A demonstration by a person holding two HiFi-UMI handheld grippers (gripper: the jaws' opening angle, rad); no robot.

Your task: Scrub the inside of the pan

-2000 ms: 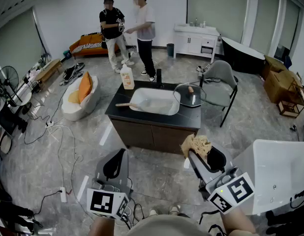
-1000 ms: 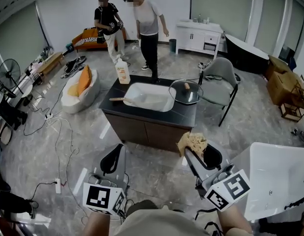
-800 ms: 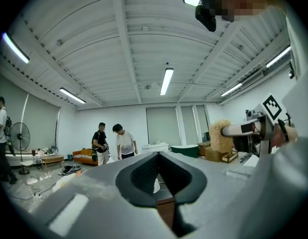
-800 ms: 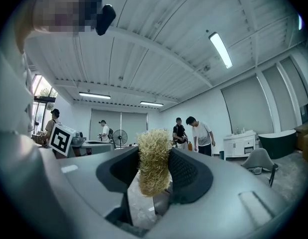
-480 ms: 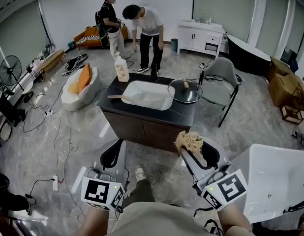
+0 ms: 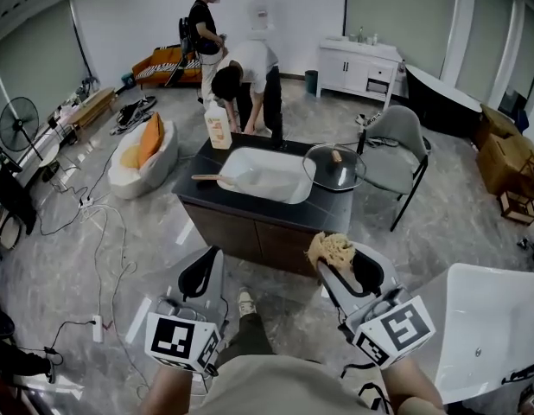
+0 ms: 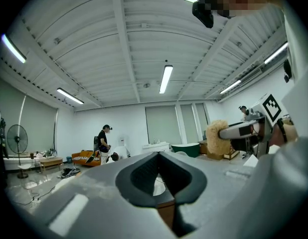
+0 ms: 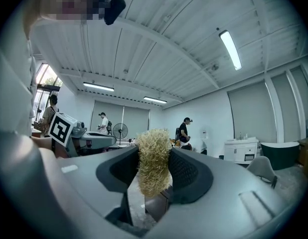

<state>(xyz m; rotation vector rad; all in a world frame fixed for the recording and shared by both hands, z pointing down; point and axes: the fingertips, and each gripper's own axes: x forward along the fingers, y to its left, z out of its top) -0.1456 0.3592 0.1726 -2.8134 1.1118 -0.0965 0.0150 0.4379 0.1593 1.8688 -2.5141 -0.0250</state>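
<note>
A round pan under a glass lid stands at the right end of a black counter, beside a white sink basin. A wooden-handled tool lies at the basin's left rim, and a soap bottle stands behind it. My right gripper is shut on a tan fibrous scrubber, well short of the counter; in the right gripper view the scrubber fills the jaws. My left gripper hangs to the left, shut and empty; in its own view the jaws of the left gripper meet.
A grey chair stands right of the counter and a white tub at the lower right. Cables trail over the floor at left, near a beanbag. Two people are behind the counter, one bent over.
The person in white has bent down behind the counter. The counter has drawn a little nearer. Both grippers keep their places, the right still holding the scrubber.
</note>
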